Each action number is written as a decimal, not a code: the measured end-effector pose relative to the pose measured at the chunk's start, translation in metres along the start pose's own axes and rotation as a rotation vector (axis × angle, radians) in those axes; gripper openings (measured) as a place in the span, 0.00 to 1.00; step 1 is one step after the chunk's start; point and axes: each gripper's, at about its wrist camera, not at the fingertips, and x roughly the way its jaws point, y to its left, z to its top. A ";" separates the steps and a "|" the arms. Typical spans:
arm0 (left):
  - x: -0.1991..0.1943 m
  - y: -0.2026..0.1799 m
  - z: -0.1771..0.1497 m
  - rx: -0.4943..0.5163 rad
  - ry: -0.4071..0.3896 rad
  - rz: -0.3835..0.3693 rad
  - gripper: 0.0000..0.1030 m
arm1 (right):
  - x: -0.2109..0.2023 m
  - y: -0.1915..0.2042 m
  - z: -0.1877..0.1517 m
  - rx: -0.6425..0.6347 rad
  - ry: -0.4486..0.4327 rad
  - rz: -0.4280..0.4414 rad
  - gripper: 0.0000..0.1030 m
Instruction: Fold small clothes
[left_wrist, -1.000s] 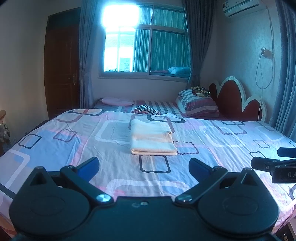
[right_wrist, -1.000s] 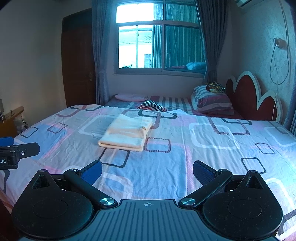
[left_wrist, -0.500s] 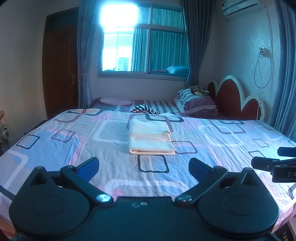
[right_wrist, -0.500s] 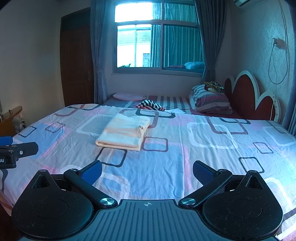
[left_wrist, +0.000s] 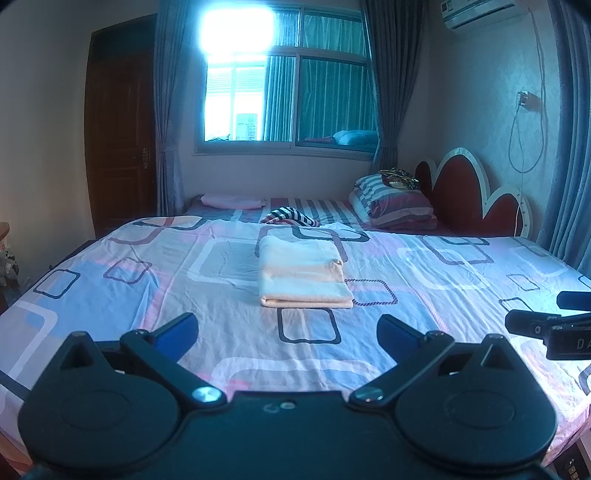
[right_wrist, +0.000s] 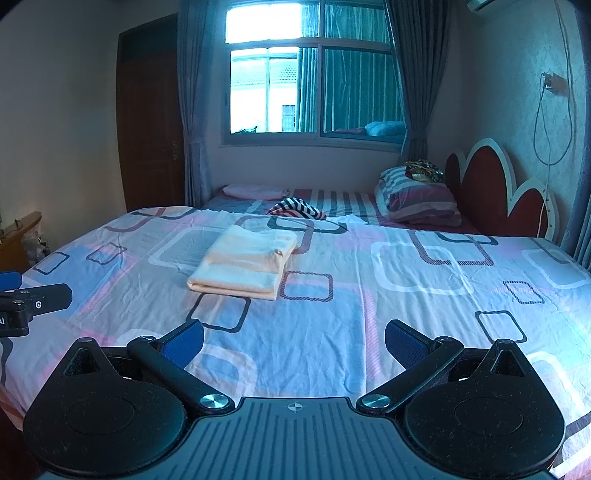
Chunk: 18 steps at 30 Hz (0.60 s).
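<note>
A pale peach garment (left_wrist: 303, 273) lies folded into a neat rectangle on the patterned bed sheet (left_wrist: 110, 280), well ahead of both grippers. In the right wrist view the same folded garment (right_wrist: 245, 264) sits ahead and to the left. My left gripper (left_wrist: 287, 332) hangs open above the near part of the bed, nothing between its blue pads. My right gripper (right_wrist: 294, 341) is open too and holds nothing. Each gripper's tip shows at the side of the other's view: the right one (left_wrist: 546, 325), the left one (right_wrist: 29, 299).
A black-and-white striped cloth (left_wrist: 290, 216) lies crumpled behind the folded garment. A pink cloth (left_wrist: 231, 201) and striped pillows (left_wrist: 393, 205) rest on the far striped bed. A red scalloped headboard (left_wrist: 469, 192) stands at the right, a dark door (left_wrist: 120, 125) at the left.
Both grippers have drawn back slightly from the bed, so the folded garment looks a little smaller. The garment itself has not moved.
</note>
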 end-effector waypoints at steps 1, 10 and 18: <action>0.000 0.000 0.000 0.000 -0.001 0.000 1.00 | 0.000 0.000 0.000 -0.001 0.000 -0.001 1.00; 0.002 0.003 0.001 0.002 -0.003 -0.001 1.00 | 0.000 0.001 -0.001 0.001 -0.003 0.000 1.00; 0.002 0.002 0.000 0.020 -0.006 -0.015 0.99 | 0.000 0.002 -0.001 -0.001 -0.005 0.003 1.00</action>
